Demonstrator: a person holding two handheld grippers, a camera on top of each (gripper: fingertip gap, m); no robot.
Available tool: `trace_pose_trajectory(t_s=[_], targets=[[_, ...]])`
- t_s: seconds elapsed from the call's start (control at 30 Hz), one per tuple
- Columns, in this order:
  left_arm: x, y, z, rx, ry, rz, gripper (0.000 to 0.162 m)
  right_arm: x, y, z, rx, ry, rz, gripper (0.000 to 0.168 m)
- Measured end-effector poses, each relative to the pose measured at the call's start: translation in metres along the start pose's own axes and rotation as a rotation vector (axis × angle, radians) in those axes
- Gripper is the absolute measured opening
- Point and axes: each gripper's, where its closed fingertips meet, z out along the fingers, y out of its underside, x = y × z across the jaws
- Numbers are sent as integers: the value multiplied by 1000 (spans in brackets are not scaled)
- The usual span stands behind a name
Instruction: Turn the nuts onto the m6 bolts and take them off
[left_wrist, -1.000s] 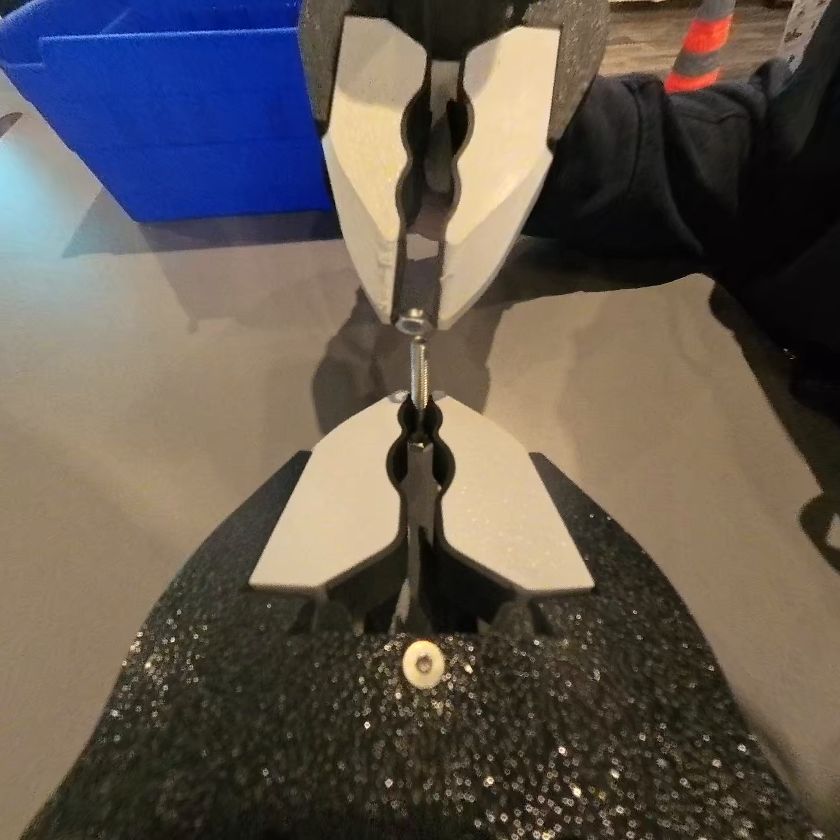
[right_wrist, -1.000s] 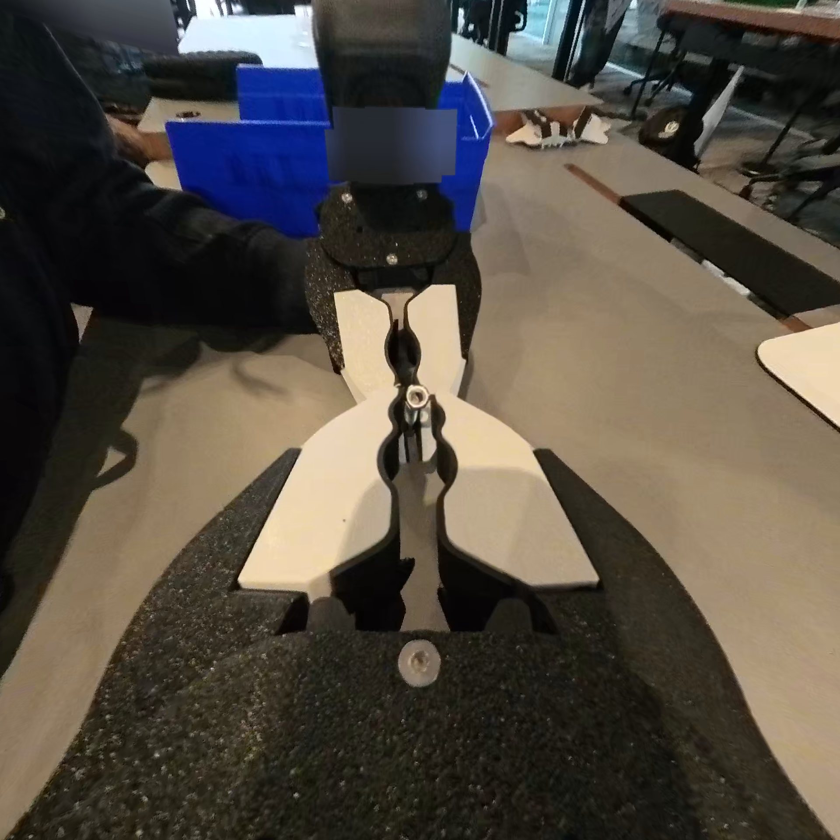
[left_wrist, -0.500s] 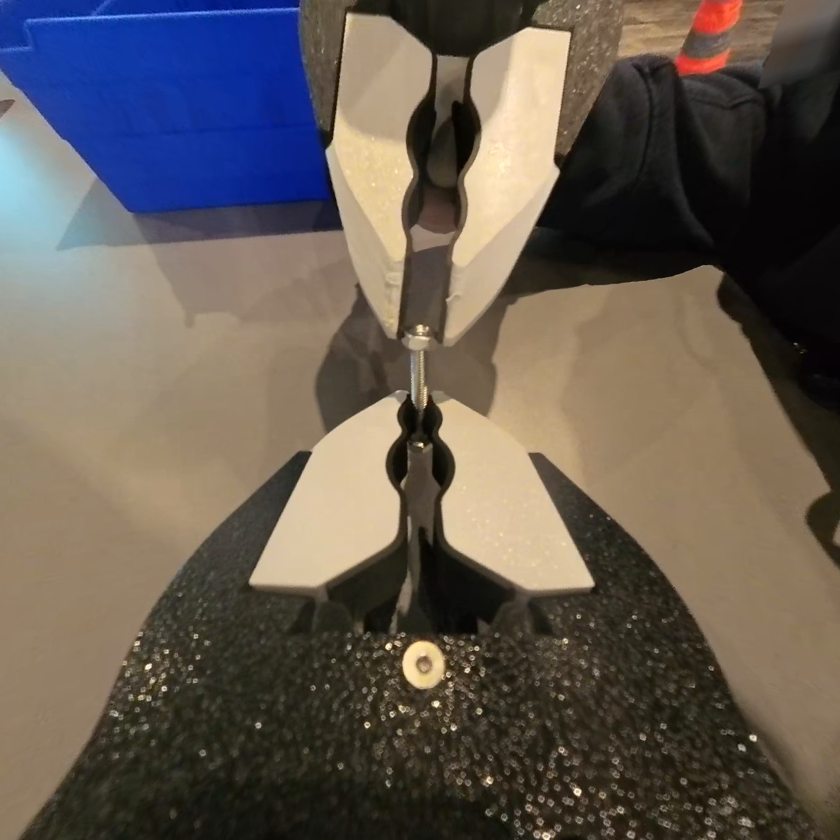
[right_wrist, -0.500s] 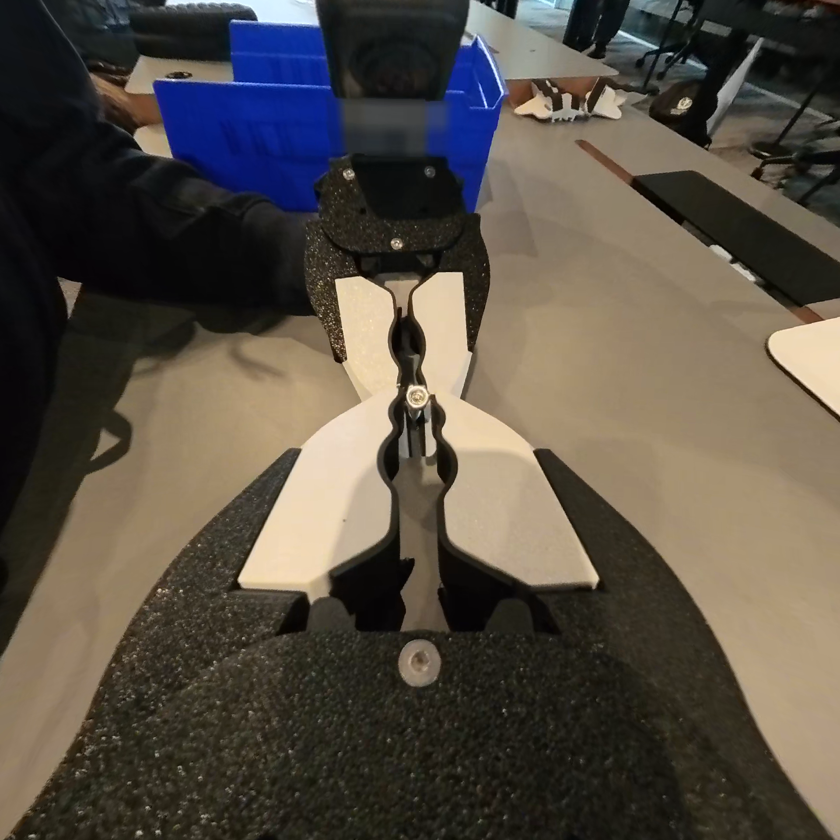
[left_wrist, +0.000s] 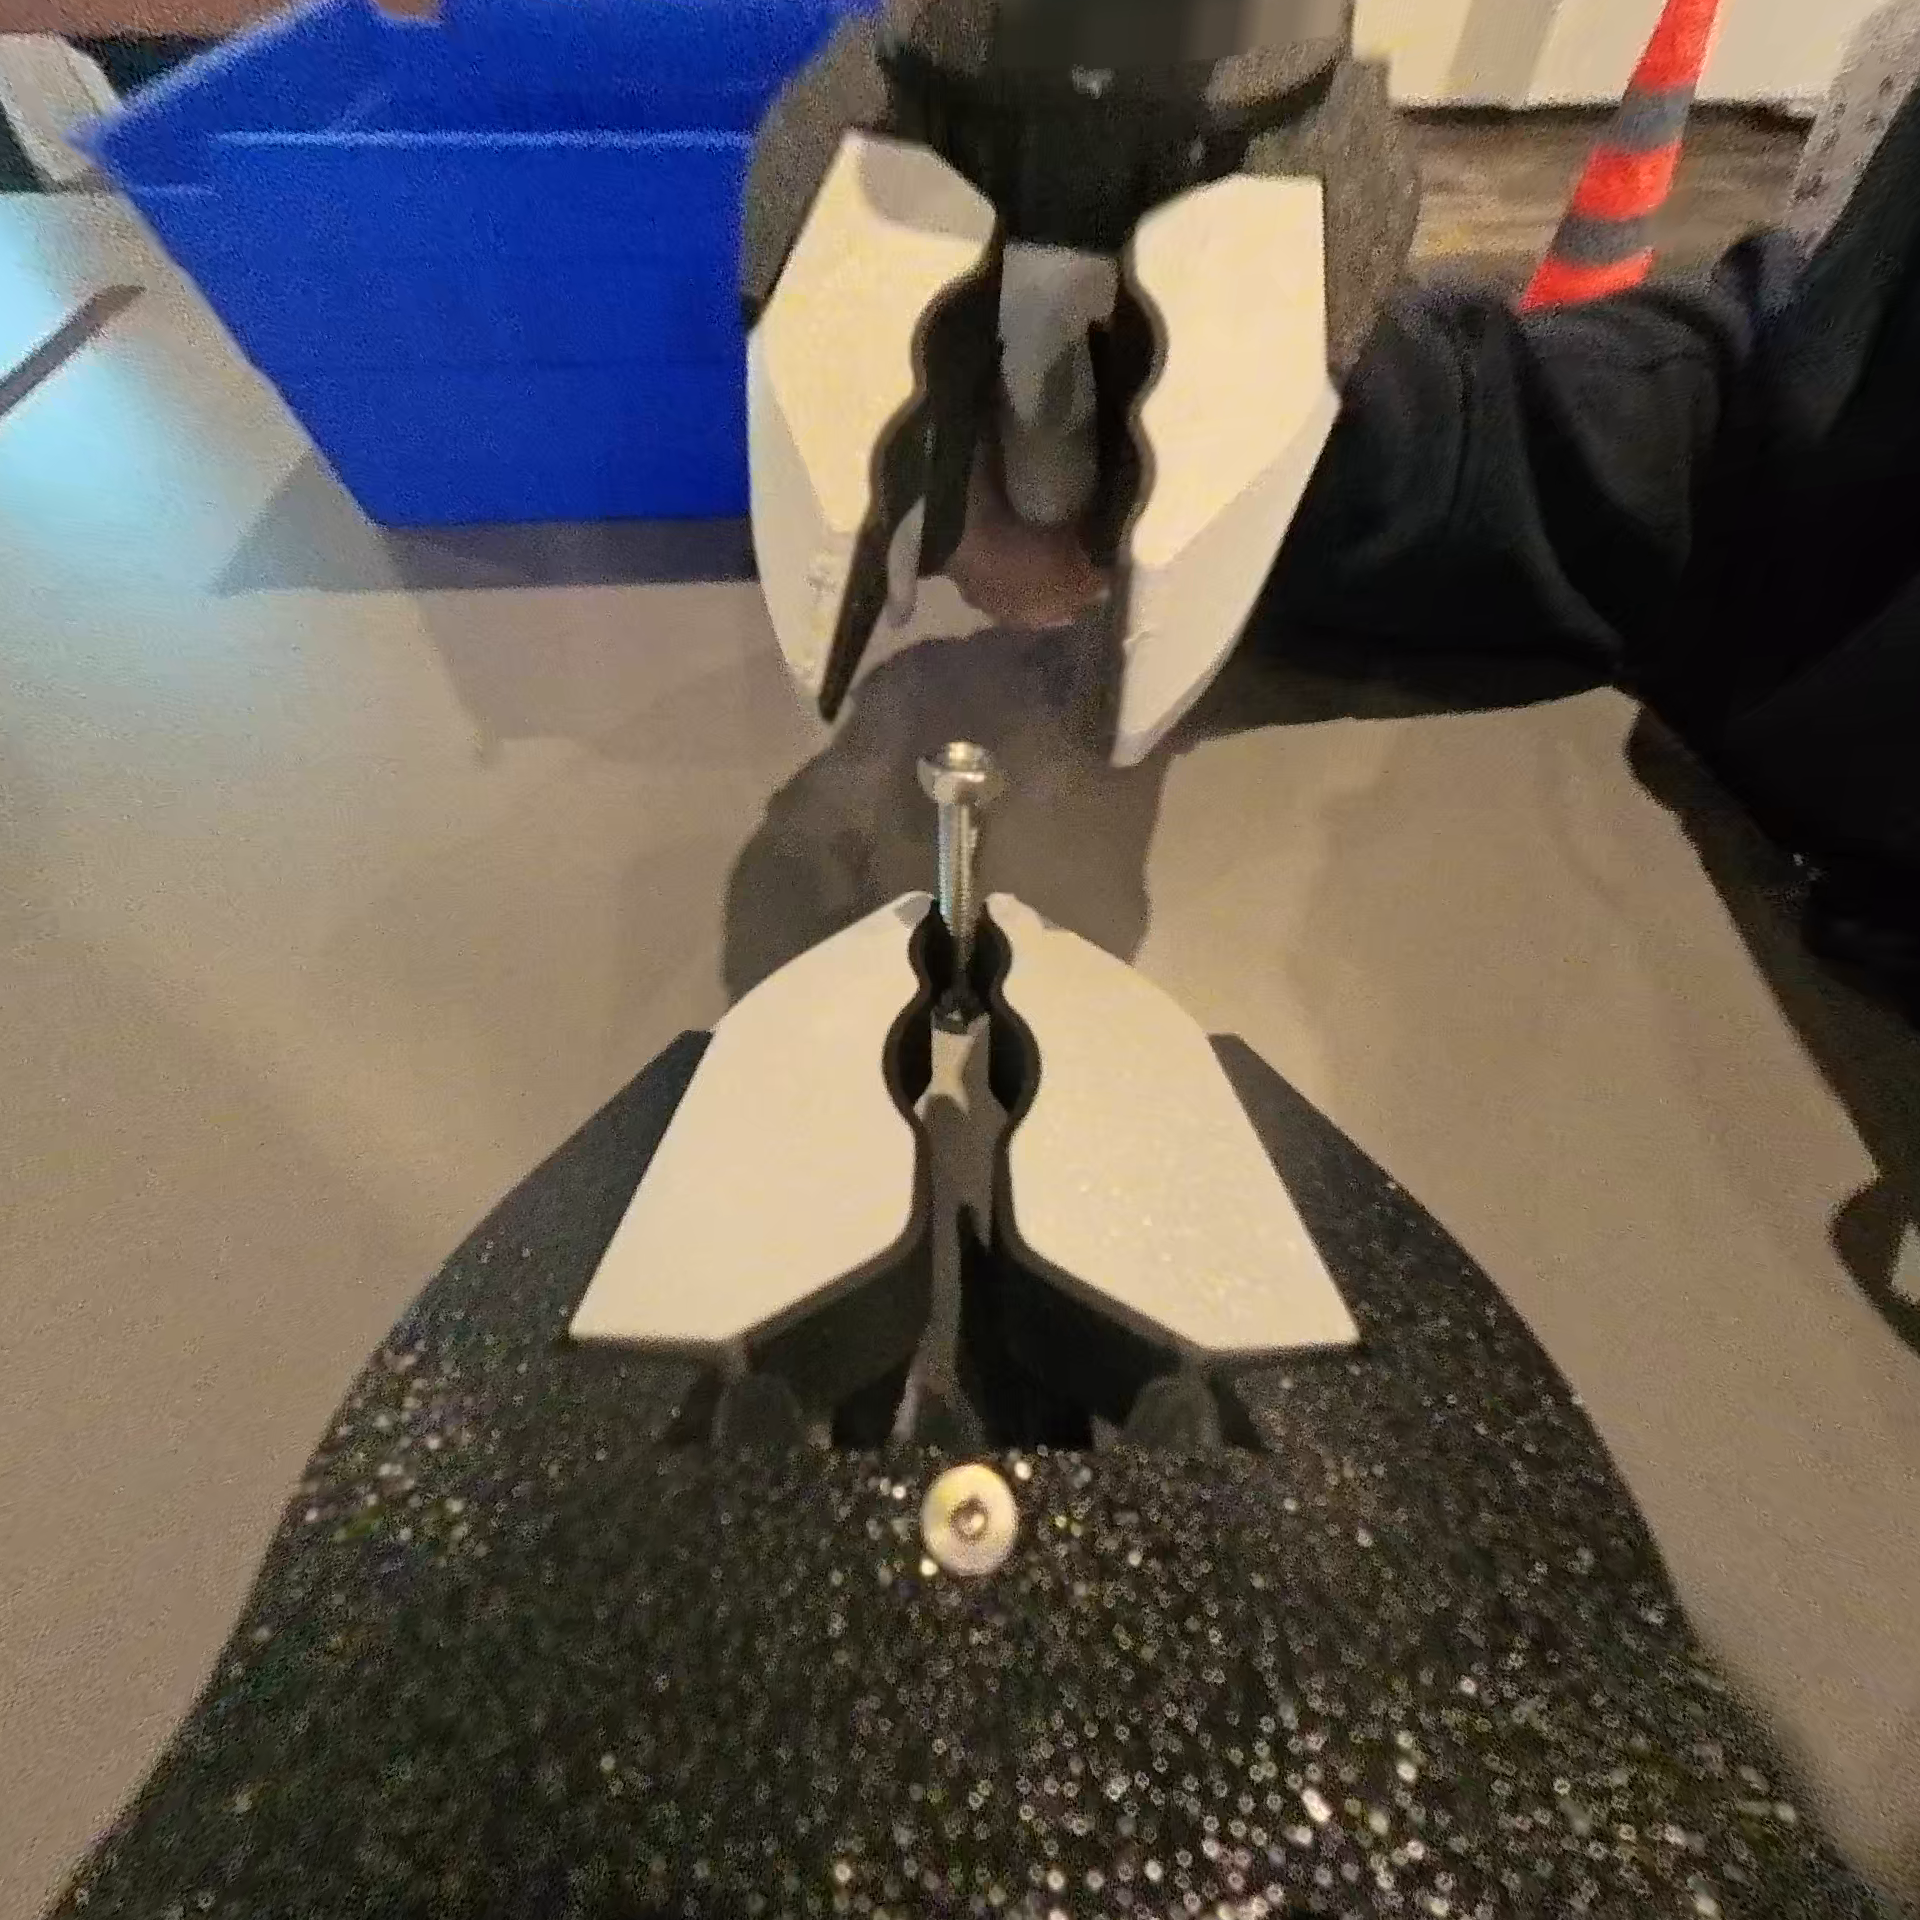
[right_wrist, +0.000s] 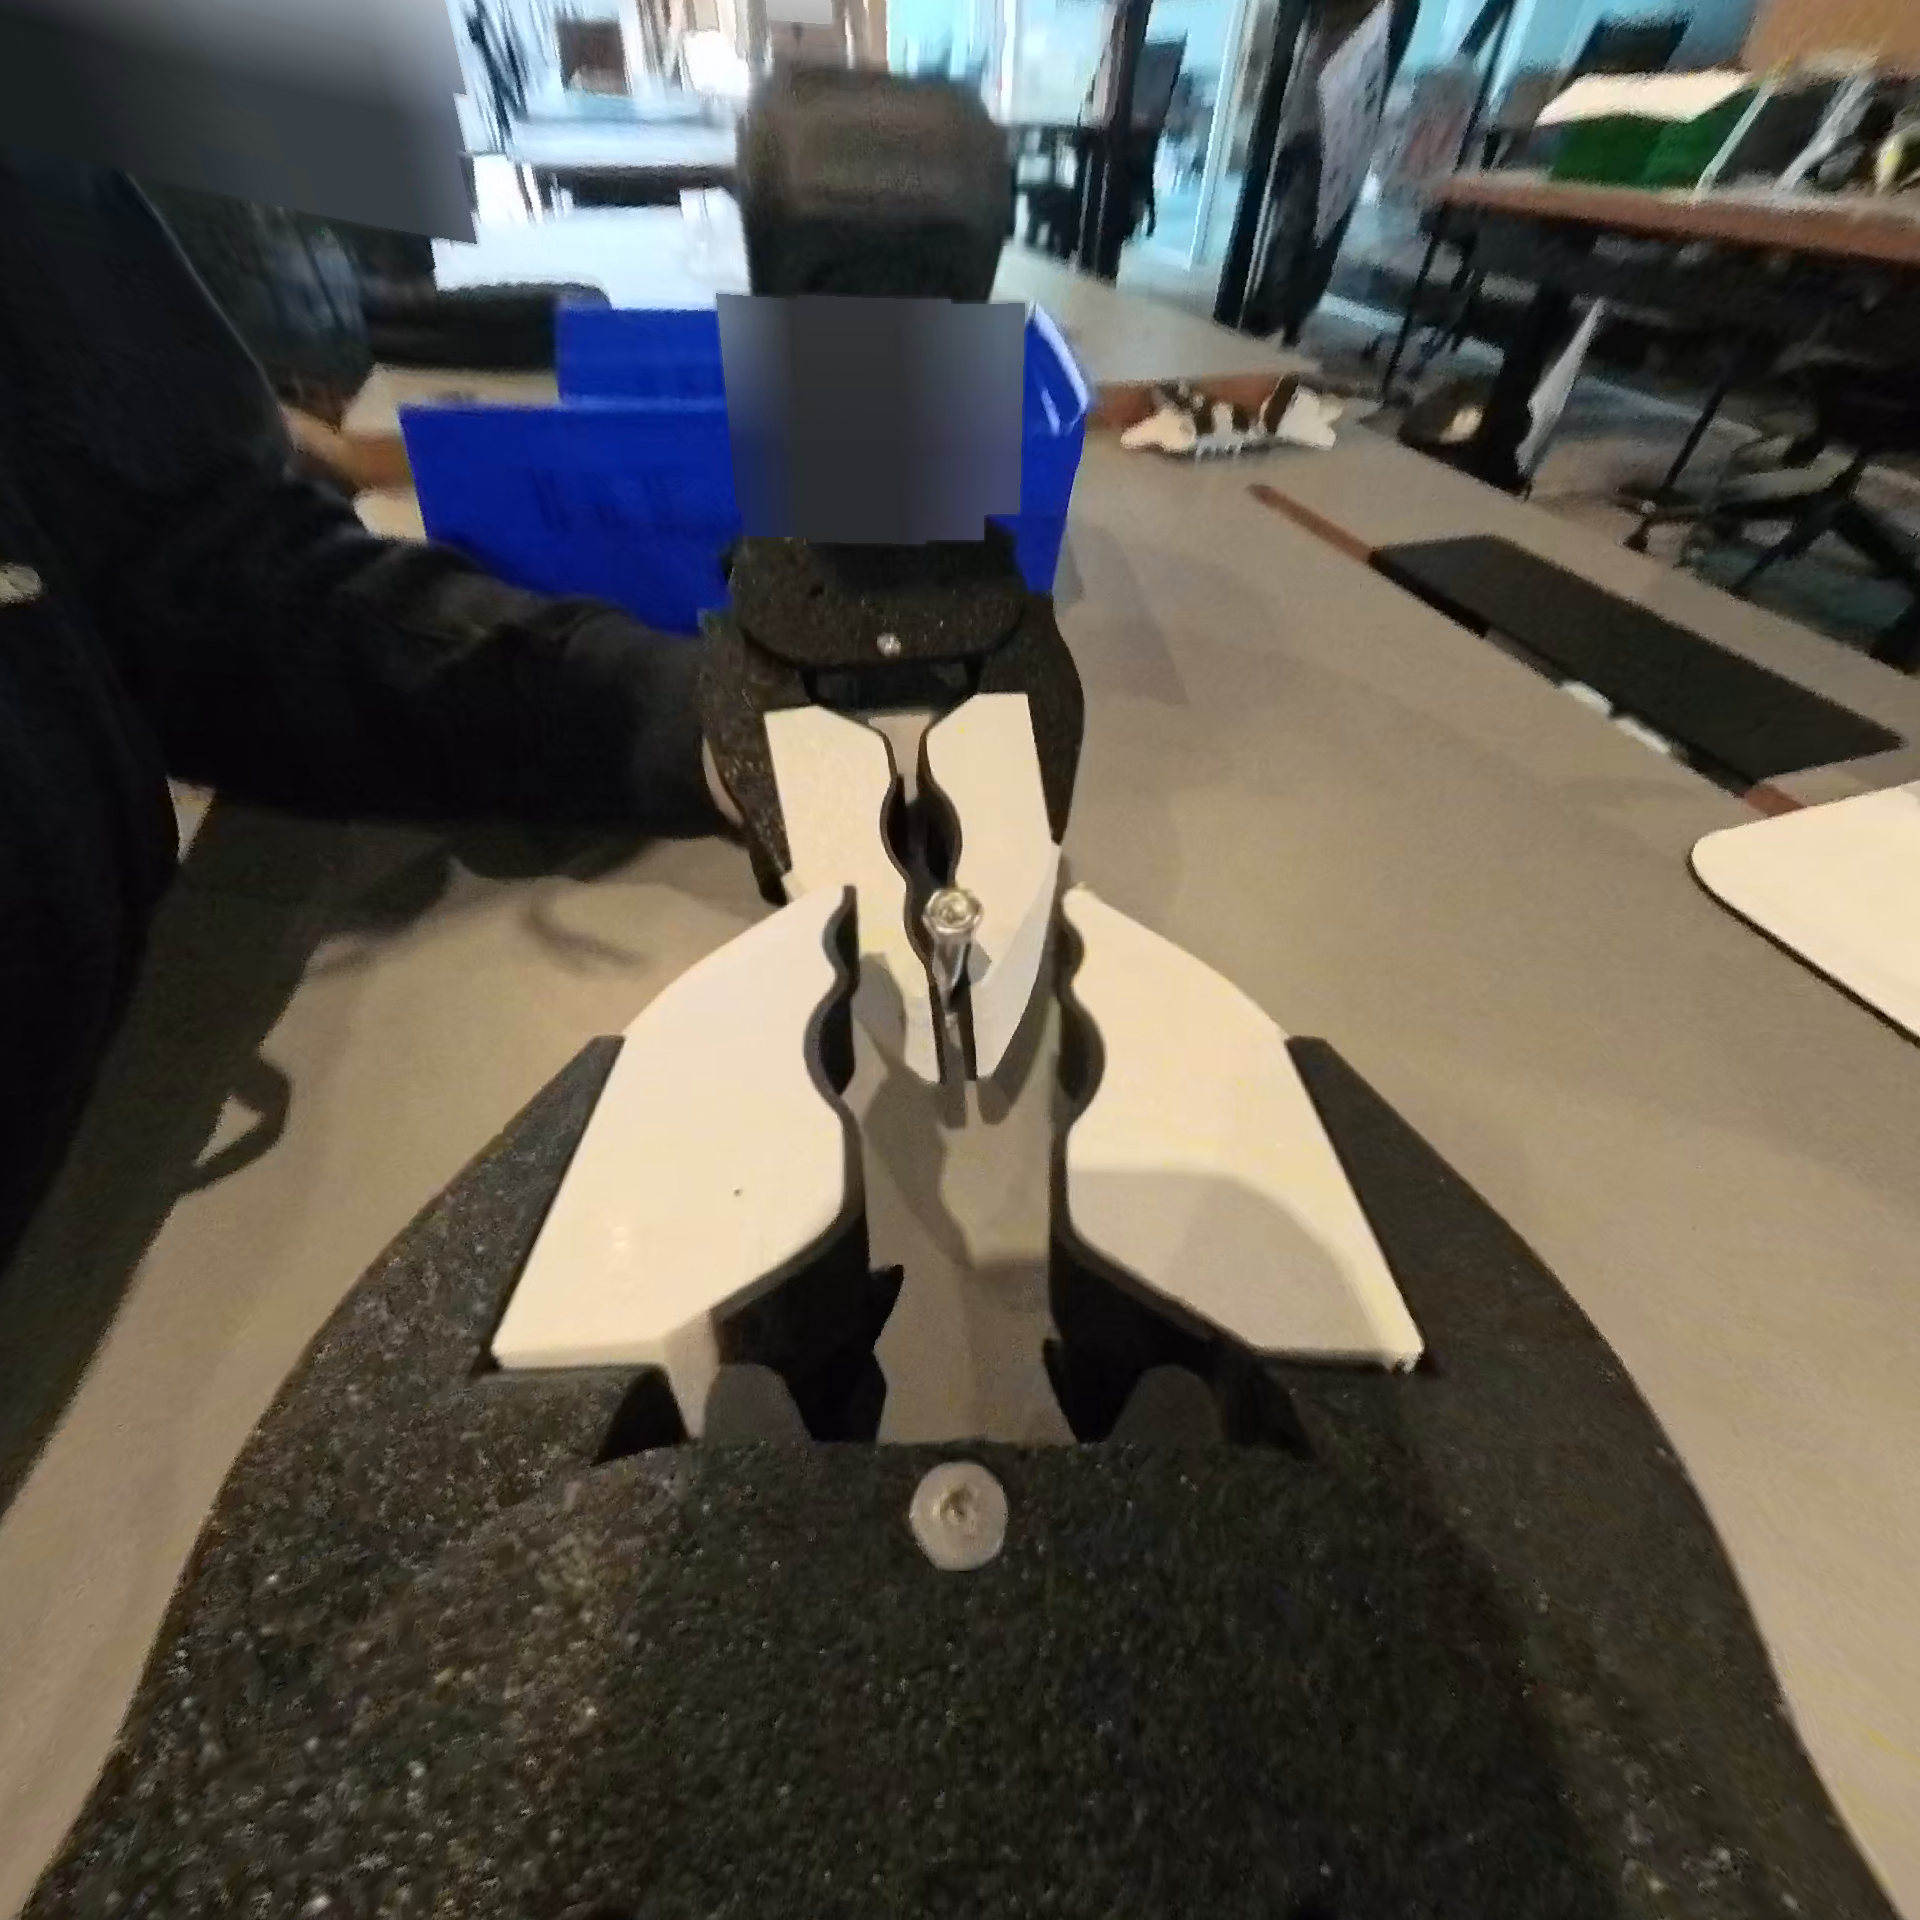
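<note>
Bolt with nut seated at its free end, held in the air over the counter. The left gripper clamps the bolt near its head, fingers narrow, with the threaded shank pointing away towards the right gripper. In the right wrist view the same bolt and nut show end-on, between the left gripper's tips. The right gripper stands wide open and holds nothing; its fingers flank the nut without touching it.

Handling, as judged: both parts are small, light, rigid steel, smooth and apt to slip. The nut is best taken across two opposite flats, squarely, with the fingertips; the bolt is best held low on the shank or by the head so that the thread stays free. A nut engaged by only a few turns may wobble or drop if knocked.

Blue bin on the counter beyond the grippers, also seen in the right wrist view; its contents are hidden by its walls. A dark sleeve reaches in behind the right gripper. An orange cone stands on the floor behind.
</note>
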Motion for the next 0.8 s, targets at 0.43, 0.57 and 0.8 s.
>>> trace_pose_trajectory(t_s=[0.43, 0.57, 0.8], targets=[[-11, -11, -12, 109, -19, -99, 5, -1, -17, 11, 287, -7, 98, 41], [-11, -10, -12, 107, -18, -98, 4, -1, -16, 12, 283, -5, 90, 38], [-11, -10, -12, 110, -17, -99, 5, -2, -15, 11, 282, -21, 89, 36]])
